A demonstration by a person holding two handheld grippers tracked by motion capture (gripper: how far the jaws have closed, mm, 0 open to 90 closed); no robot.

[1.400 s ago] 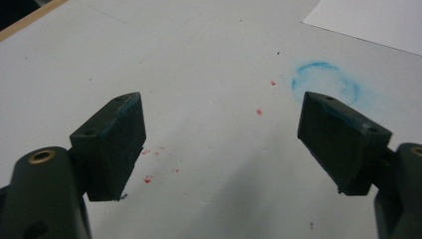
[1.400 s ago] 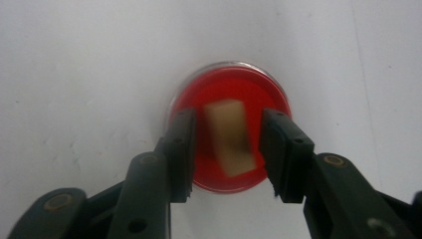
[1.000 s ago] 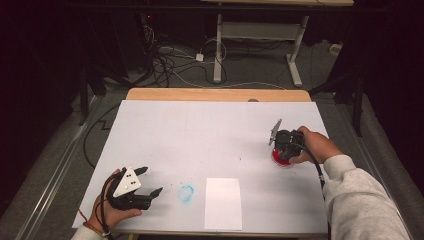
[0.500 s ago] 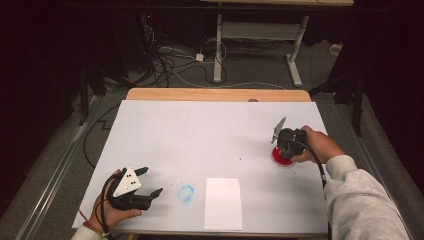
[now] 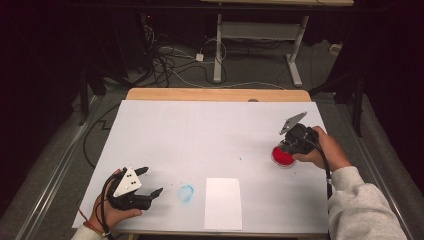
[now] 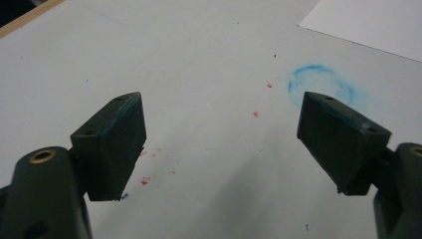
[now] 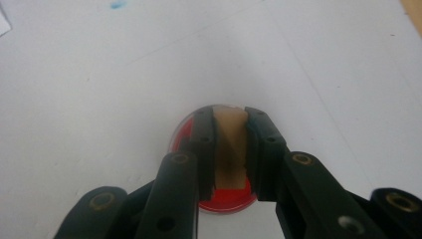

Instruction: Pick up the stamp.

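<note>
My right gripper [image 5: 289,149] points down over a round red dish [image 5: 281,159] at the table's right side. In the right gripper view its jaws [image 7: 231,130] are shut on a tan wooden block [image 7: 230,144], which hangs just above the red dish [image 7: 226,200]. Whether the block still touches the dish I cannot tell. At the front left my left gripper [image 5: 152,181] rests low over the table, open with nothing between its pads [image 6: 117,144]. A blue ring stain [image 5: 186,193] lies just to its right, and the same blue ring stain [image 6: 322,89] is ahead of the right pad.
A white sheet of paper [image 5: 223,202] lies at the front middle of the white table top [image 5: 210,125], its corner [image 6: 368,22] beyond the blue ring. Small red specks [image 6: 256,113] dot the surface. A wooden strip [image 5: 215,94] borders the far edge.
The right gripper has lifted a little and drifted right with the tan block, away from the red dish. The left gripper has stayed where it was.
</note>
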